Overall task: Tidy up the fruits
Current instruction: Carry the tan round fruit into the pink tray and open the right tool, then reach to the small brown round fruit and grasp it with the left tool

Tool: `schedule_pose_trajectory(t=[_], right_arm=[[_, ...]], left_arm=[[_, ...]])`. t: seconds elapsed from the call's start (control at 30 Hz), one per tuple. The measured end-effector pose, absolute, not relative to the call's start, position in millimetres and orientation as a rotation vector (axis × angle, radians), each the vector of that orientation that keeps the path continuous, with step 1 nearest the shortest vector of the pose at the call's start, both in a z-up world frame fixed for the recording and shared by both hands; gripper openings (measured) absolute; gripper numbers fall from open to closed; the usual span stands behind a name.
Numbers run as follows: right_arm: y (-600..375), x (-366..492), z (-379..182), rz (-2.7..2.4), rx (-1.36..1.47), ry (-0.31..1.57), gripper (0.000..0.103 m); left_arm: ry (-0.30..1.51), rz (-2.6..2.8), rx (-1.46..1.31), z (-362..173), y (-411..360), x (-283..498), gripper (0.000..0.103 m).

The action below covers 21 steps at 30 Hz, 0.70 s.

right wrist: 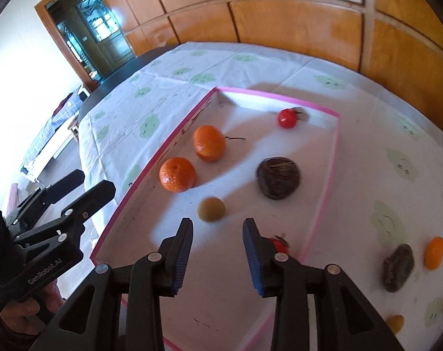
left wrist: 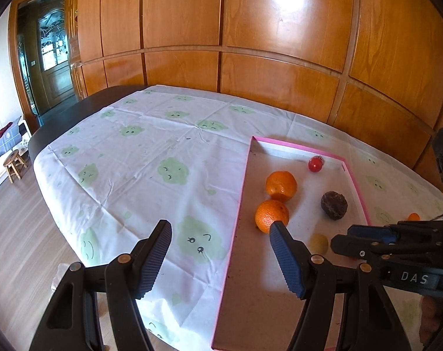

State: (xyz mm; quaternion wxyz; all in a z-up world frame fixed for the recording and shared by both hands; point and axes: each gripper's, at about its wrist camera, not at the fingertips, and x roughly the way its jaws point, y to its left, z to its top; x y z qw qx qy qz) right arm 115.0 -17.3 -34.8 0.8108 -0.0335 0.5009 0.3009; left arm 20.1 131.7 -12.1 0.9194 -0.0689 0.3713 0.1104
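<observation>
The fruits are mostly inside the pink-edged tray (right wrist: 323, 201) already: I count two oranges (right wrist: 177, 174), a red cherry tomato (right wrist: 286, 118), a dark brown fruit (right wrist: 278, 177), a small yellow-green fruit (right wrist: 211, 209) that looks blurred, and one more red tomato (right wrist: 279, 244) half hidden behind my right finger. On the tablecloth (right wrist: 382, 152) outside I still see a kumquat (right wrist: 434, 252), a dark wrinkled fruit (right wrist: 397, 266) and two small ones at the edge, so I judge about half is left; my right gripper (right wrist: 217, 251) is spread with nothing between, and my left gripper (left wrist: 221, 260) is also spread and empty at the tray's near corner.
</observation>
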Motion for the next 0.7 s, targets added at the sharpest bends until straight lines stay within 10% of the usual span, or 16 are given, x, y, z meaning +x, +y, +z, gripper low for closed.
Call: schedule_pose_trajectory(t=[0.7], right_arm=[[-158.1, 71.9, -4.7, 0.383, -0.048, 0.968, 0.035]], left_arm=[[0.766, 0.049, -0.027, -4.8, 64.8, 14.9, 0.070]])
